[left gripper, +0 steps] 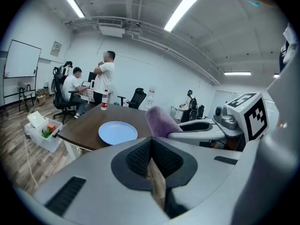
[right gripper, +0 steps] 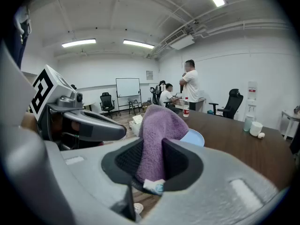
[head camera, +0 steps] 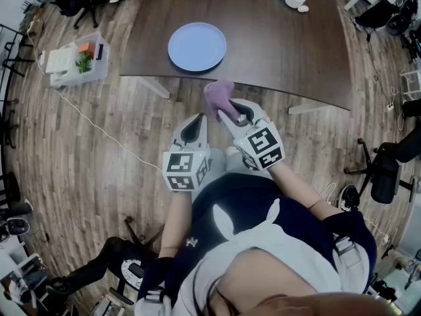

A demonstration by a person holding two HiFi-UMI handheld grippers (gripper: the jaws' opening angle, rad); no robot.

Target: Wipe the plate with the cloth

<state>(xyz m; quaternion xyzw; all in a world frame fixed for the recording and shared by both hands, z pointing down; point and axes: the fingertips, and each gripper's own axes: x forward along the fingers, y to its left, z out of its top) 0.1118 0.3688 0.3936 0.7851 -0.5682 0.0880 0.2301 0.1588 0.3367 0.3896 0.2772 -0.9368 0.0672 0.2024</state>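
Head view: overhead, steeply down. Gripper views: low, close behind jaws, facing table (head camera: pixel 276 45). All share plate (head camera: pixel 197 47).

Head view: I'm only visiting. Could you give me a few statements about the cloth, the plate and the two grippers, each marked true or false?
1. The right gripper clamps the purple cloth. True.
2. The cloth is rubbing the blue plate. False: it is held in the air by the near edge of the table, apart from the plate.
3. The left gripper holds a sponge. False: its jaws are shut on nothing.
4. The plate lies empty on the table. True.
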